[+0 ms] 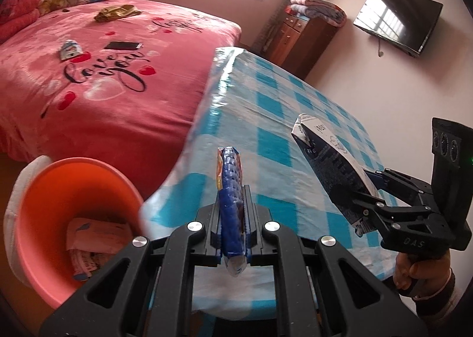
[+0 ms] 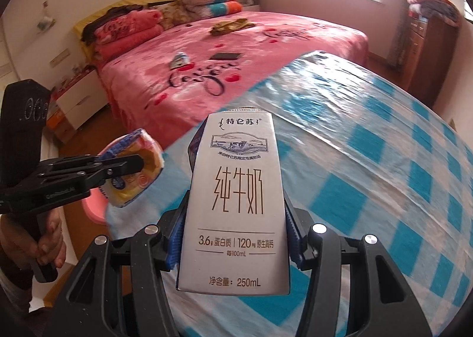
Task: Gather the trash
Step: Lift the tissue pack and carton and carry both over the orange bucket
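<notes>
The left hand-held gripper is clamped on a flat blue plastic snack wrapper above the near edge of the blue-and-white checked table. Off the table's near left corner stands a round orange plastic bin holding crumpled paper. The right hand-held gripper grips a dark blue milk carton.

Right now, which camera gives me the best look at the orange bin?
Left wrist view: the orange bin sits lower left beside the table, open top showing paper trash inside. Right wrist view shows only a pink sliver of it behind the snack wrapper.
</notes>
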The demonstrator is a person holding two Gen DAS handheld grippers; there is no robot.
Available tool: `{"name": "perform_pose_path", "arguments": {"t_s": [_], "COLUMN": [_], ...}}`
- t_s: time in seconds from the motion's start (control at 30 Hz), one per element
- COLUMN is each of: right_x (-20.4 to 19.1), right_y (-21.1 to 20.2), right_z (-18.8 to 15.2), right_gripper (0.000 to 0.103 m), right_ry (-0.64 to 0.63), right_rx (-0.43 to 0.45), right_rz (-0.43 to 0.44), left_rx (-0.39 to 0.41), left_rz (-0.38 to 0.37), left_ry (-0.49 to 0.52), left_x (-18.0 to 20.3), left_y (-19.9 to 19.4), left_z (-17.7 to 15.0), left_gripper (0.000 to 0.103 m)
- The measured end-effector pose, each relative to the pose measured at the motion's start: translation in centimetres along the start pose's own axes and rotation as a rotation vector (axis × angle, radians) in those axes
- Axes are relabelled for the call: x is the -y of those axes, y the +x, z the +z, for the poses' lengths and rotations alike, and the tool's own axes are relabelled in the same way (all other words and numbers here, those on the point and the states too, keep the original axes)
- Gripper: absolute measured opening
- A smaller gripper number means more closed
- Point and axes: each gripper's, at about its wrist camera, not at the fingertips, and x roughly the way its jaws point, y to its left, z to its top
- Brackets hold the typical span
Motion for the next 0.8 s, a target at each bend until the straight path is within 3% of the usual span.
{"name": "perform_pose_path", "arguments": {"t_s": [0.8], "right_x": [-12.6], "right_y": [6.3], "right_z": [4.6], "right_gripper": [0.056], "right_ry": [-0.229], "right_rx": [-0.078], "right_rz": [0.209], "left_rx": [0.017], "left_rz": [0.213], "left_ry": [-0.161], "left_x": [-10.9], "left_y": [-3.6], "left_z": [-2.5], "left_gripper": [0.012]}}
